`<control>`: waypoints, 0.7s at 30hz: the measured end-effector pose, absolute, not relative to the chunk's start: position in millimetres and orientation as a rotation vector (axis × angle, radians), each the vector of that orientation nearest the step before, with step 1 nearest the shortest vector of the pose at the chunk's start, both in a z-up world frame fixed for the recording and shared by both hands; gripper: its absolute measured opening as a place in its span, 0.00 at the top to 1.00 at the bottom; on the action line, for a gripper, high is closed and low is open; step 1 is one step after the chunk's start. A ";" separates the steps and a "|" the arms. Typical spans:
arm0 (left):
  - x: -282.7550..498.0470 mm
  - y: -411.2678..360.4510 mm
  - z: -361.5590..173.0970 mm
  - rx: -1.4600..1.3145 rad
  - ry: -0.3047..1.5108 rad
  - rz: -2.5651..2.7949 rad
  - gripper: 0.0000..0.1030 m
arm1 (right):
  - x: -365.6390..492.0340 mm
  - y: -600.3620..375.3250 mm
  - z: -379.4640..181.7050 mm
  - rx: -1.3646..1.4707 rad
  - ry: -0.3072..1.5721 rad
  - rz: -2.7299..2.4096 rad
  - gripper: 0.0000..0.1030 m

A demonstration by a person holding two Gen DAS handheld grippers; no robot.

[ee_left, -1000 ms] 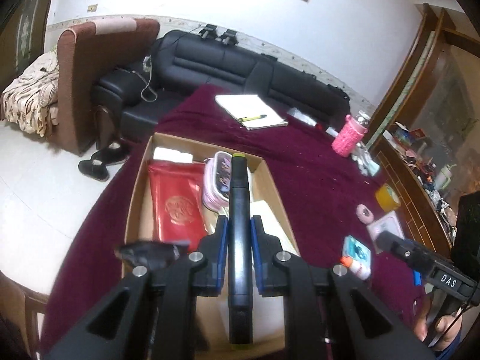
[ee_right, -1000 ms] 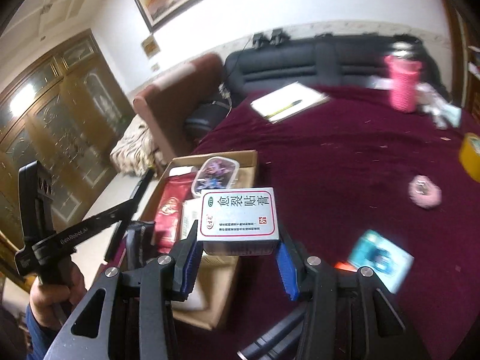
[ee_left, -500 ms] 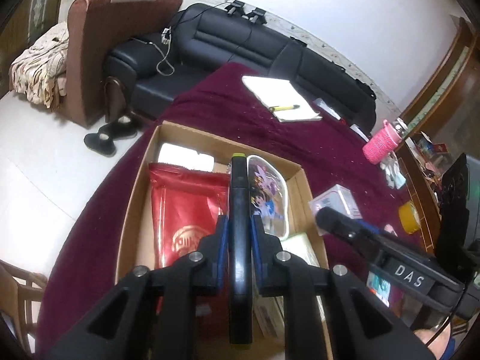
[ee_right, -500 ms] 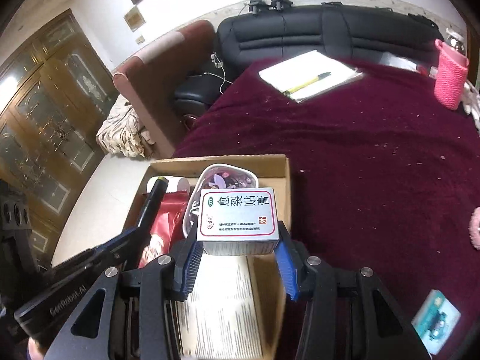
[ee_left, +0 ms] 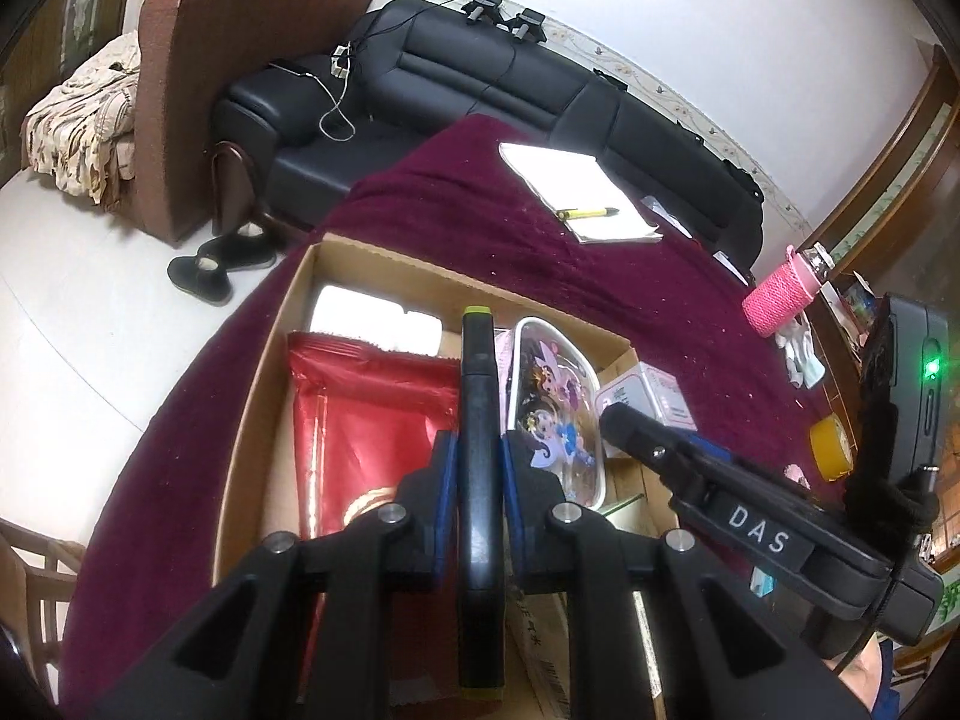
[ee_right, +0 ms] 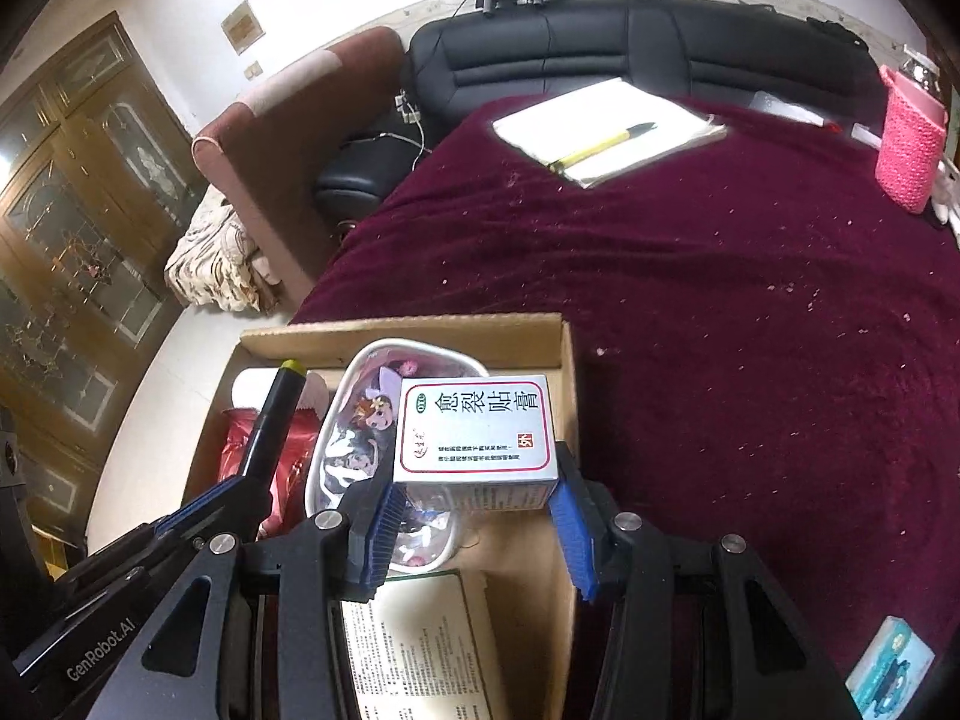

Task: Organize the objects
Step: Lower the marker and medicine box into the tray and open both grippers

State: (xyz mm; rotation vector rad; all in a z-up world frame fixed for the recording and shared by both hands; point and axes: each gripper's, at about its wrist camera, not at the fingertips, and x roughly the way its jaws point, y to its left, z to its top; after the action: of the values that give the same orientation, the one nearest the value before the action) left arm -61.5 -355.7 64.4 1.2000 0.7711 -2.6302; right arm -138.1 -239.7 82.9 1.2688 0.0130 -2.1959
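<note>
Cardboard box (ee_right: 561, 396) on maroon-clothed bench (ee_right: 750, 324). Black marker (ee_left: 478, 450) clamped by left gripper (ee_left: 478, 474) jaws; white medicine carton (ee_right: 477, 438) clamped by right gripper (ee_right: 474, 522) jaws. Both held over box. Step judged: depositing. Next: lowering into free space, jaws released.

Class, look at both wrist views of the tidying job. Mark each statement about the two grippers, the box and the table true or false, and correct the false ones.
1. The left gripper is shut on a black marker. True.
2. The right gripper is empty. False: it holds a white medicine box.
3. The cardboard box holds a red packet. True.
4. A yellow pen lies in the cardboard box. False: it lies on a notepad on the table.
</note>
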 end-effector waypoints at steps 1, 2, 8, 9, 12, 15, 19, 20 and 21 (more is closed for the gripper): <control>-62.7 -355.5 64.3 1.204 0.777 -2.627 0.86 | -138.3 -240.1 82.0 1.269 0.014 -2.198 0.50; -63.5 -356.7 63.5 1.204 0.785 -2.623 0.86 | -138.6 -240.6 81.0 1.274 0.013 -2.197 0.49; -63.5 -361.5 62.8 1.188 0.814 -2.632 0.75 | -139.8 -238.2 77.5 1.308 -0.004 -2.170 0.47; -62.7 -360.9 64.4 1.181 0.811 -2.636 0.72 | -139.4 -236.5 78.4 1.316 -0.012 -2.165 0.47; -58.7 -360.3 68.3 1.173 0.803 -2.648 0.65 | -137.9 -234.1 80.8 1.326 -0.032 -2.145 0.42; -54.2 -357.8 73.1 1.162 0.805 -2.659 0.65 | -132.9 -230.5 86.0 1.313 -0.043 -2.156 0.39; -49.0 -355.1 75.9 1.159 0.792 -2.659 0.65 | -128.1 -225.7 91.2 1.311 -0.047 -2.158 0.35; -47.6 -354.8 76.0 1.160 0.793 -2.657 0.65 | -127.4 -224.3 92.1 1.309 -0.051 -2.158 0.35; -45.4 -354.3 76.7 1.161 0.798 -2.655 0.65 | -126.5 -221.8 93.2 1.306 -0.058 -2.157 0.35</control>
State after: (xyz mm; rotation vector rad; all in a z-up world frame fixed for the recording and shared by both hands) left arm -45.4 -354.3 76.7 1.1606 0.7978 -2.6549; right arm -126.5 -221.8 93.2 1.3065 -0.0581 -2.1572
